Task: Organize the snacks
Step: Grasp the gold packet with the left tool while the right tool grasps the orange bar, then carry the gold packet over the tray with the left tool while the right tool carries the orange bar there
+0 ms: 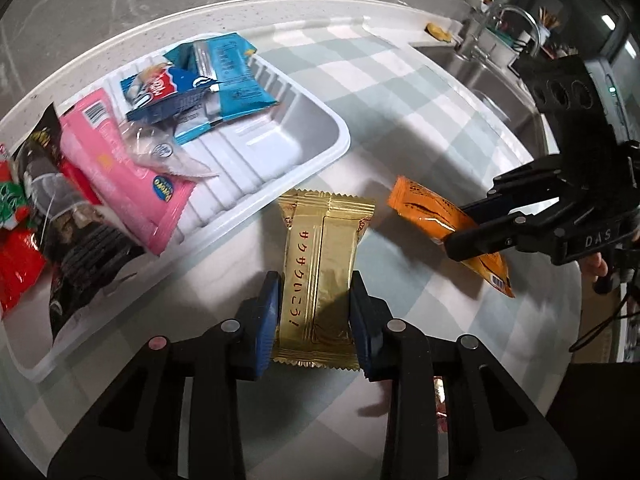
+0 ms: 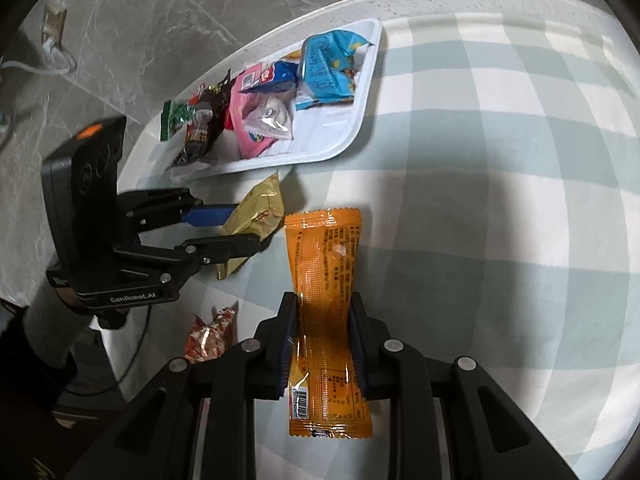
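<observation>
My left gripper (image 1: 316, 284) is shut on a gold snack packet (image 1: 322, 264) and holds it over the checked tablecloth, just in front of the white tray (image 1: 320, 156). My right gripper (image 2: 324, 304) is shut on an orange snack packet (image 2: 326, 280), to the right of the gold one. Each gripper shows in the other view: the right gripper (image 1: 464, 228) with the orange packet (image 1: 424, 208), the left gripper (image 2: 244, 228) with the gold packet (image 2: 260, 208). The tray (image 2: 344, 144) holds several packets: blue (image 1: 236, 76), pink (image 1: 128, 168), black (image 1: 60, 208), red.
A red-and-white foil snack (image 2: 210, 338) lies near the table's front edge by my left gripper. A steel sink (image 1: 488, 80) with a tap is at the far right. The round table's rim (image 1: 120, 46) lies behind the tray, grey floor beyond.
</observation>
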{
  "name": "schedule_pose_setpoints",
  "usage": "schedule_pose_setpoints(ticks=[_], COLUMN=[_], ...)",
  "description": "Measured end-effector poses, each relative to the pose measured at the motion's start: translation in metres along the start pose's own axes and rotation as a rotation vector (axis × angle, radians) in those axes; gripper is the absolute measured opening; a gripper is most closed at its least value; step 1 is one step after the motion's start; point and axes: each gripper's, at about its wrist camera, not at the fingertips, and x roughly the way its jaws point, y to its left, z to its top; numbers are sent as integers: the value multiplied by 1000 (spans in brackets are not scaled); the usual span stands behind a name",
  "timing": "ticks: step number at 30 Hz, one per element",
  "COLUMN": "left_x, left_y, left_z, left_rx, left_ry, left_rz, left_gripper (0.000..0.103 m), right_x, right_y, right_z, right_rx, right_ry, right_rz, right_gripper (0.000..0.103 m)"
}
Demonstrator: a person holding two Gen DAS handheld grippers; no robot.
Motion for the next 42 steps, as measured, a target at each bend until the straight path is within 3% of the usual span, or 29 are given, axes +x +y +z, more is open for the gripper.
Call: schedule_pose_setpoints(ticks=[12,23,33,42], left_x=[-38,-89,-109,-101], left_y=[2,19,63,101], left_z=[-10,-4,25,52], left_rx=[-95,-212,-335,-417], left_ry=[-73,-176,-222,-223], left_rz=[-78,-118,-67,-21], left_gripper=[30,30,30,30], right_x=[-13,-22,-14,13], right_y=[-5,6,25,36], right_z=[8,37,92,137], right_rx=[128,169,147,147], right_ry=[-47,-103,-159,-164], right_rz=[140,224,235,210], right_gripper=[26,26,26,26])
